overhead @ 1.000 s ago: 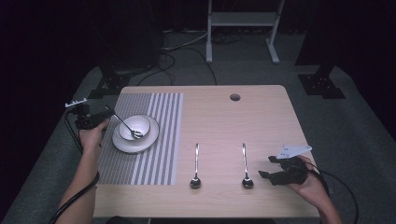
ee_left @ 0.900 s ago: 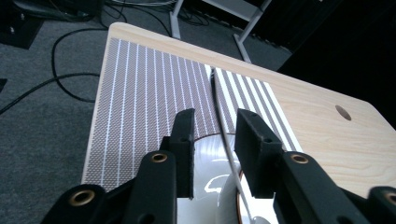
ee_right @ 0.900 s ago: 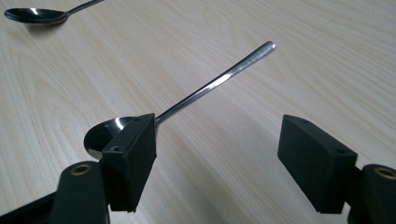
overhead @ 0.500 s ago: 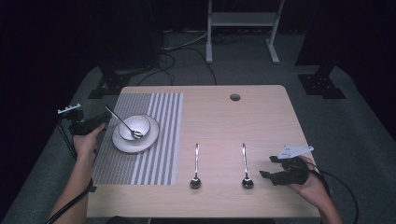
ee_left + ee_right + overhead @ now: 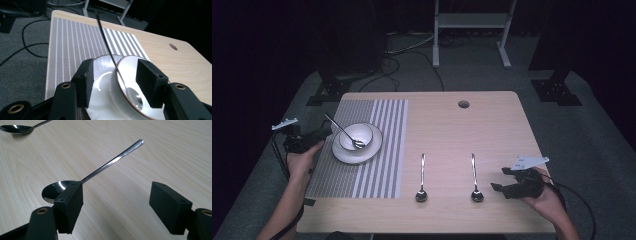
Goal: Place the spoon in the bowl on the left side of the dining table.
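At the left of the frame, the left tool [image 5: 326,132] has just opened and backed off; its spoon [image 5: 345,132] now rests in the bowl [image 5: 356,136]. The right tool [image 5: 498,179] is open and empty beside the next spoon [image 5: 474,176].

The table [image 5: 492,130] is pale wood with a smooth, matt grain. The mat [image 5: 377,150] looks like woven cloth, finely textured and striped grey and white. The bowl [image 5: 362,134] and plate [image 5: 346,155] are glossy white ceramic. The spoons [image 5: 421,185] [image 5: 474,182] [image 5: 343,131] are polished, mirror-bright metal. Each gripper [image 5: 113,82] [image 5: 116,203] is matt black plastic. The floor [image 5: 592,135] is rough grey carpet.
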Demonstrator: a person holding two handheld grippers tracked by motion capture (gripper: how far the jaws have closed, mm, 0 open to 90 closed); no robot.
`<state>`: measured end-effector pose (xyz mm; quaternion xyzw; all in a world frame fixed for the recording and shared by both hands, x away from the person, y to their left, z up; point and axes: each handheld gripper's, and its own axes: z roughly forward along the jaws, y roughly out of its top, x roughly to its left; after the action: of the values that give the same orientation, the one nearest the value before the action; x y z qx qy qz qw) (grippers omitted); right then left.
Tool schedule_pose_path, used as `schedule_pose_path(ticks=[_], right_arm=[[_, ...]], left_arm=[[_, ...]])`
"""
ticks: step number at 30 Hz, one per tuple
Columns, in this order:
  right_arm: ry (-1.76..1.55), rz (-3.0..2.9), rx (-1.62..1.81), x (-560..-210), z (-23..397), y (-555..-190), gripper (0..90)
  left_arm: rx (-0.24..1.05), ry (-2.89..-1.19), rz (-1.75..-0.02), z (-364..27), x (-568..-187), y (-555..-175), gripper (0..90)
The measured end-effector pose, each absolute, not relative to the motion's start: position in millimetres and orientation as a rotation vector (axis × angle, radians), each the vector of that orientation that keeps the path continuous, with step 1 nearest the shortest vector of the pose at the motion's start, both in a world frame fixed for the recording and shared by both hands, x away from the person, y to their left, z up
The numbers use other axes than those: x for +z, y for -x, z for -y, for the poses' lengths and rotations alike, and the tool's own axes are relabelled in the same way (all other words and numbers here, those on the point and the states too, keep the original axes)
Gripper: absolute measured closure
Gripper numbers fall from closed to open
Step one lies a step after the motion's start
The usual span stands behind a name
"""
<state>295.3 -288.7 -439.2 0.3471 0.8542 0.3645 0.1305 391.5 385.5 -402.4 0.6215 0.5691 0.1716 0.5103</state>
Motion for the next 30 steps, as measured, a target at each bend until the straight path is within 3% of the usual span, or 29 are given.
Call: schedule_pose_path(ticks=[30], right_arm=[[-1.058, -2.455, 1.043, -440, 295, -290, 21.3]], left_arm=[[0.396, -1.633, -1.142, -326, -388, -353, 33.5]])
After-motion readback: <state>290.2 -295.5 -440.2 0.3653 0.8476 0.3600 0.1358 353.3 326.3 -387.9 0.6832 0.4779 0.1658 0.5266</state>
